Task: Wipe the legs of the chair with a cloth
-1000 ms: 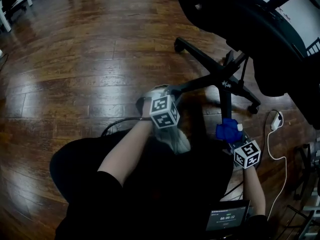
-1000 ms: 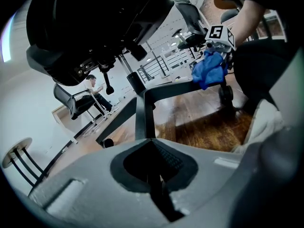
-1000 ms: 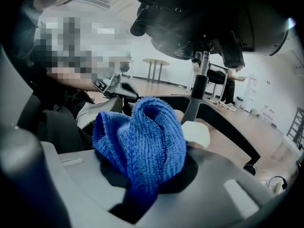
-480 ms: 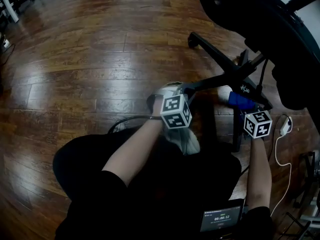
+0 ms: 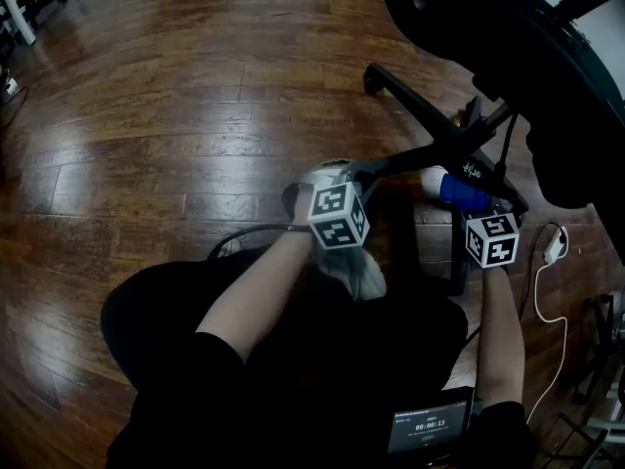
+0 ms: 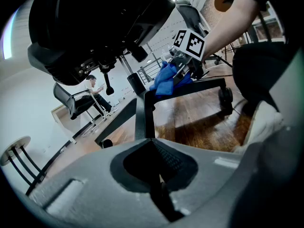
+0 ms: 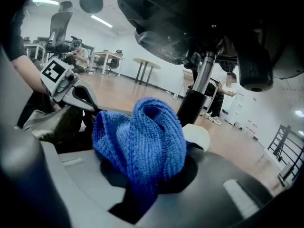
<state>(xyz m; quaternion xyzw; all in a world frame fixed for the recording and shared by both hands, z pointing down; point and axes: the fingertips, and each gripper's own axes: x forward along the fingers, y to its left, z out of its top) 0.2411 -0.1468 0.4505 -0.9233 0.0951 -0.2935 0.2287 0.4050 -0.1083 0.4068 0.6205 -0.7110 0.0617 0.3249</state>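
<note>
The black office chair's star base (image 5: 459, 145) stands on the wood floor. One leg (image 5: 400, 164) runs toward me, and my left gripper (image 5: 337, 177) is shut on its outer end. In the left gripper view that leg (image 6: 141, 120) rises straight from the closed left gripper (image 6: 156, 177). My right gripper (image 5: 475, 209) is shut on a bunched blue cloth (image 5: 461, 191), which lies against the base beside the central column (image 7: 199, 91). The cloth (image 7: 142, 137) fills the right gripper view and also shows in the left gripper view as the cloth (image 6: 166, 80).
The chair's seat (image 5: 508, 37) overhangs the base. A white cable with a plug (image 5: 553, 246) lies on the floor at right, and a black cable (image 5: 234, 237) lies near my knees. A caster (image 6: 225, 96) ends another leg. Other chairs, tables and people are behind.
My right gripper has carried the blue cloth away from me, from the outer part of a near leg up to the base by the column. The left gripper kept its hold.
</note>
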